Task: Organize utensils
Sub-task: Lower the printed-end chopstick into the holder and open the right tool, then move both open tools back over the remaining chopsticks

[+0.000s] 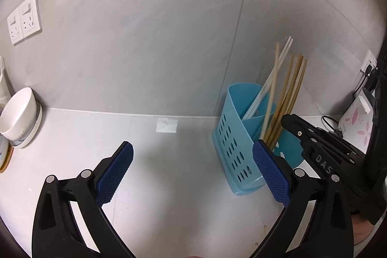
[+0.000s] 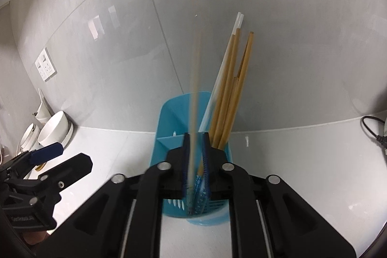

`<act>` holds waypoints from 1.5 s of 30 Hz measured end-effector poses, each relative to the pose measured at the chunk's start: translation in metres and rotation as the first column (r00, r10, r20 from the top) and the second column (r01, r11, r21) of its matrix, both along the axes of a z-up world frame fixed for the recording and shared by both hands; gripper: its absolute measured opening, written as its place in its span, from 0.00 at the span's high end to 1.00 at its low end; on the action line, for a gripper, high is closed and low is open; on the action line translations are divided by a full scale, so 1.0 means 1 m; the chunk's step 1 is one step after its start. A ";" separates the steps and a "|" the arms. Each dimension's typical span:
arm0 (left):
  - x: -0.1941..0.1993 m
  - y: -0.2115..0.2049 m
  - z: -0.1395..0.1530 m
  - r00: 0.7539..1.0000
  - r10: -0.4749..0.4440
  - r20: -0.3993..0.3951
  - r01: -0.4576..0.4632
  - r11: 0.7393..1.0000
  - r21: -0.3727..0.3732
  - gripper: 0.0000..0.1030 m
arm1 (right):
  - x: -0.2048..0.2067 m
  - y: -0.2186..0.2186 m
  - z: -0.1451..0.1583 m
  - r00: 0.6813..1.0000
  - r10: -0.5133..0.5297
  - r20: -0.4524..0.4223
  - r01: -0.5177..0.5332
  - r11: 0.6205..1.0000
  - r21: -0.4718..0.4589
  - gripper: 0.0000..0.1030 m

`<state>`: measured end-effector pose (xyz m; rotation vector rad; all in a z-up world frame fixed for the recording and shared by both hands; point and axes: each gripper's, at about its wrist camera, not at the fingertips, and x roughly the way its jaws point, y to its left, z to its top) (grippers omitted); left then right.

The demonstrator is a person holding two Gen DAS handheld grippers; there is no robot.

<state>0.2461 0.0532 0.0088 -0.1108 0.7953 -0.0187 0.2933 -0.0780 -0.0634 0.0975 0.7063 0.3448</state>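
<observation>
A blue perforated utensil holder [image 1: 232, 137] [image 2: 169, 117] stands on the white counter against the tiled wall. Several wooden chopsticks [image 1: 290, 88] [image 2: 229, 88] and white ones lean in its right compartment. One more wooden chopstick [image 2: 196, 79] [image 1: 271, 93] is blurred and upright, its lower end inside the holder. It passes between the pads of my right gripper [image 2: 196, 137] [image 1: 292, 122], which stand slightly apart and do not press on it. My left gripper [image 1: 192, 146] [image 2: 72, 156] hovers wide open over the counter left of the holder, with nothing in it.
White bowls [image 1: 19, 113] [image 2: 53, 127] are stacked at the far left by the wall. Wall sockets [image 1: 24, 18] [image 2: 44, 64] sit above them. A black cable [image 2: 372, 129] and a flowered white item [image 1: 355, 122] lie at the right.
</observation>
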 end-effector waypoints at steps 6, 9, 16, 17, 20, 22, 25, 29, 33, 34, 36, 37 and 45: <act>-0.004 -0.004 0.002 1.000 -0.001 0.005 0.001 1.000 0.002 0.06 | -0.014 -0.014 0.014 1.000 -0.023 0.008 0.024 1.000 -0.017 0.50; -0.008 -0.007 0.002 1.000 -0.001 0.005 0.001 1.000 0.002 0.06 | -0.021 -0.021 0.018 0.999 -0.034 0.012 0.034 0.999 -0.038 0.40; -0.021 -0.015 0.003 1.000 -0.007 -0.004 0.007 1.000 -0.007 0.06 | -0.041 -0.038 0.019 0.999 -0.054 0.005 0.054 0.995 -0.081 0.26; -0.024 -0.016 0.003 1.000 -0.011 -0.006 0.011 1.000 -0.010 0.06 | -0.044 -0.041 0.019 0.998 -0.059 0.006 0.059 0.995 -0.087 0.25; -0.032 -0.022 0.003 1.000 -0.025 -0.018 0.025 1.000 -0.017 0.06 | -0.055 -0.049 0.017 0.998 -0.066 -0.005 0.065 0.993 -0.096 0.21; -0.038 -0.026 0.002 0.999 -0.032 -0.028 0.032 0.999 -0.025 0.06 | -0.061 -0.052 0.016 0.998 -0.067 -0.012 0.065 0.992 -0.110 0.19; -0.047 -0.031 -0.002 0.997 -0.049 -0.058 0.047 0.998 -0.039 0.06 | -0.072 -0.061 0.014 0.997 -0.078 -0.020 0.075 0.990 -0.123 0.15; -0.060 -0.041 -0.010 0.993 -0.071 -0.096 0.069 0.997 -0.028 0.06 | -0.086 -0.078 0.010 0.994 -0.101 -0.038 0.095 0.986 -0.136 0.13; -0.073 -0.052 -0.023 0.985 -0.089 -0.150 0.087 0.996 -0.023 0.06 | -0.099 -0.096 0.001 0.990 -0.119 -0.072 0.107 0.982 -0.155 0.11; -0.075 -0.054 -0.027 0.981 -0.094 -0.170 0.091 0.996 -0.025 0.06 | -0.103 -0.101 -0.003 0.989 -0.125 -0.083 0.110 0.980 -0.163 0.10; -0.081 -0.058 -0.036 0.973 -0.109 -0.205 0.103 0.994 -0.040 0.06 | -0.109 -0.108 -0.009 0.986 -0.132 -0.102 0.113 0.978 -0.175 0.09; -0.084 -0.059 -0.038 0.971 -0.109 -0.213 0.102 0.994 -0.043 0.06 | -0.112 -0.112 -0.013 0.984 -0.136 -0.114 0.114 0.976 -0.183 0.08; -0.105 -0.068 -0.062 0.953 -0.104 -0.286 0.094 0.994 -0.048 0.06 | -0.136 -0.137 -0.035 0.970 -0.153 -0.189 0.113 0.971 -0.211 0.08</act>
